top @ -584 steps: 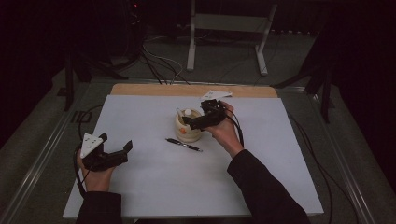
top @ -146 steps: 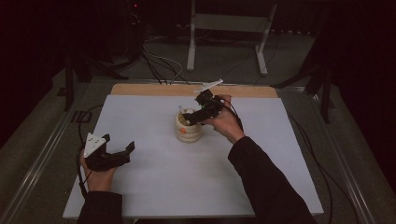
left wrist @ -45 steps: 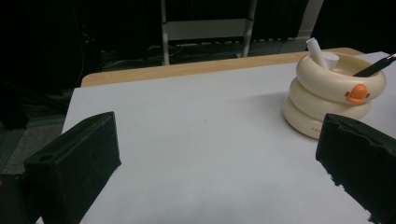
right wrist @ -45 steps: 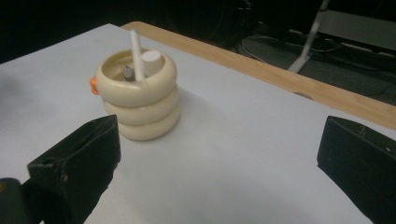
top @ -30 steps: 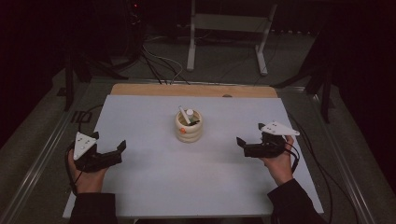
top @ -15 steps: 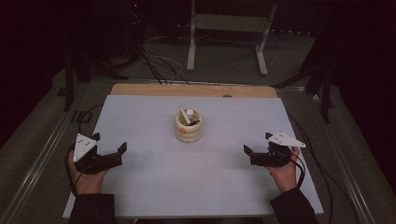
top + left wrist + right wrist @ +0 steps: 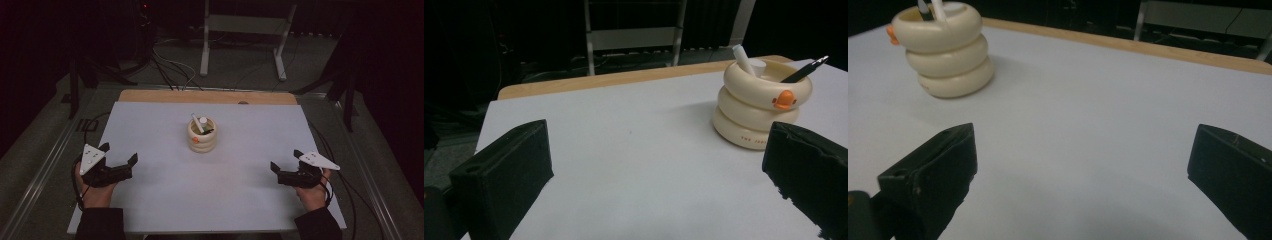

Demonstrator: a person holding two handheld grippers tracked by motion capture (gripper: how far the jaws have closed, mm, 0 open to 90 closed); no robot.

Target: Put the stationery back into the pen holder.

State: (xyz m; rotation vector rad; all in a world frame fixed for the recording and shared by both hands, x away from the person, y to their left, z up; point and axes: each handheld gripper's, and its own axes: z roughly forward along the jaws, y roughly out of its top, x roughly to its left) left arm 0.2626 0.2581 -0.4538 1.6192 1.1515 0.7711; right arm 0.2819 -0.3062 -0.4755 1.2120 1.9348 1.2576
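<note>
The left gripper (image 7: 119, 161) rests near the left edge of the tabletop (image 7: 250, 200), its two black jaws spread wide apart and holding nothing. The right gripper (image 7: 285, 161) sits near the right edge, its jaws likewise spread wide and empty. A hand grips each tool from the near side: the left hand (image 7: 95, 192) and the right hand (image 7: 312, 192).

Between the two grippers lies a broad stretch of bare white tabletop, running from the near edge up to a cream pen holder (image 7: 202, 136). The holder stands alone a little beyond the middle of the tabletop, well apart from both grippers and closer to the far edge than to the near one. A strip of bare wood (image 7: 210, 97) shows along the far edge. Open white surface surrounds the holder on every side.

One holder stands on the tabletop, built as three stacked rings with a small orange mark (image 7: 783, 99) on the top ring. Two things stand in it: one white marker (image 7: 197, 122) and one black pen (image 7: 805, 70).

In the left gripper view the pen's long axis tilts steeply, its tip poking out over the rim and pointing up and to the right of that view. The white marker leans the other way, its top slanting toward the far left corner of the tabletop in the high view. The right gripper view shows the holder (image 7: 943, 47) upright at its upper left, with both things rising from its mouth.
</note>
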